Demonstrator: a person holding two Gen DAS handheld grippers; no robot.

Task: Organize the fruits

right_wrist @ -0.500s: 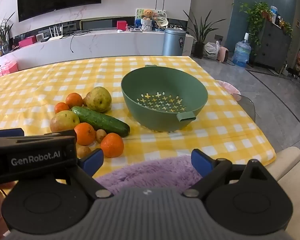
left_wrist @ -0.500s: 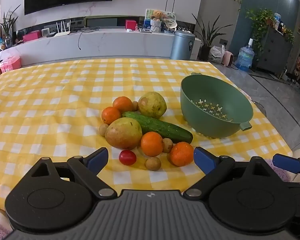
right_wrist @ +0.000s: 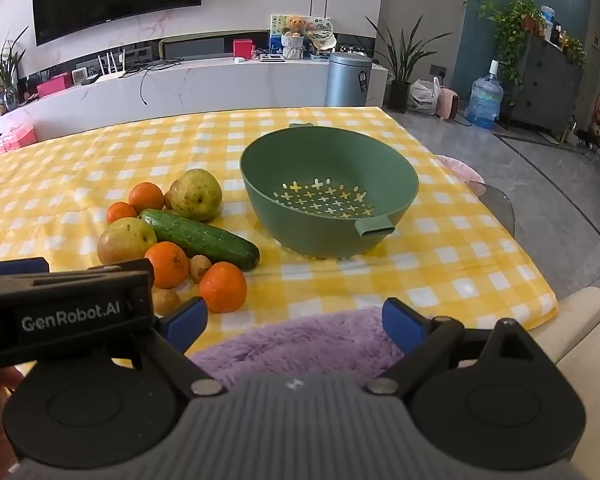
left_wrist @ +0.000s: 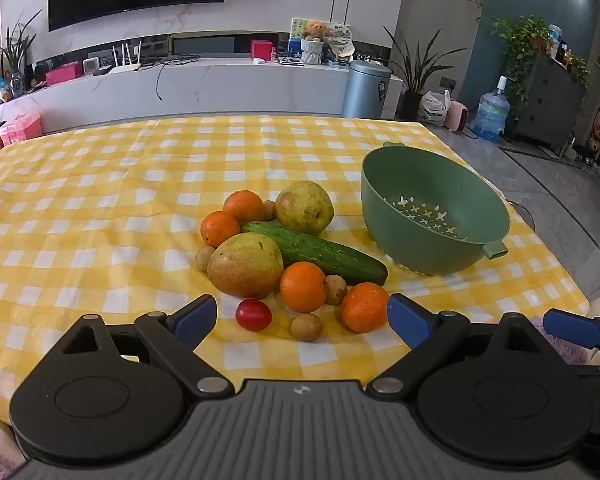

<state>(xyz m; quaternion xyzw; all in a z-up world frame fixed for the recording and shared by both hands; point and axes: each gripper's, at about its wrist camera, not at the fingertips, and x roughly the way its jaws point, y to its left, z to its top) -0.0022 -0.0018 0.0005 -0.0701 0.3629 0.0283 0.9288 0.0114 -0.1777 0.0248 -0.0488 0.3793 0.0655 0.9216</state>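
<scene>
A pile of produce lies on the yellow checked tablecloth (left_wrist: 100, 200): two pears (left_wrist: 245, 266) (left_wrist: 305, 208), a cucumber (left_wrist: 316, 252), several oranges (left_wrist: 303, 287), a red cherry tomato (left_wrist: 253, 315) and small brown longans (left_wrist: 306, 327). An empty green colander (left_wrist: 434, 220) stands to their right; it also shows in the right wrist view (right_wrist: 328, 196). My left gripper (left_wrist: 300, 316) is open and empty just short of the tomato. My right gripper (right_wrist: 295, 320) is open and empty at the table's near edge, over a purple fluffy cushion (right_wrist: 300, 344).
The left gripper's body (right_wrist: 64, 304) blocks the lower left of the right wrist view. The table's right edge drops to a grey floor (right_wrist: 560, 184). A white counter (left_wrist: 200, 84) runs behind the table.
Both grippers have moved slightly forward toward the fruit pile. Nothing on the table has moved.
</scene>
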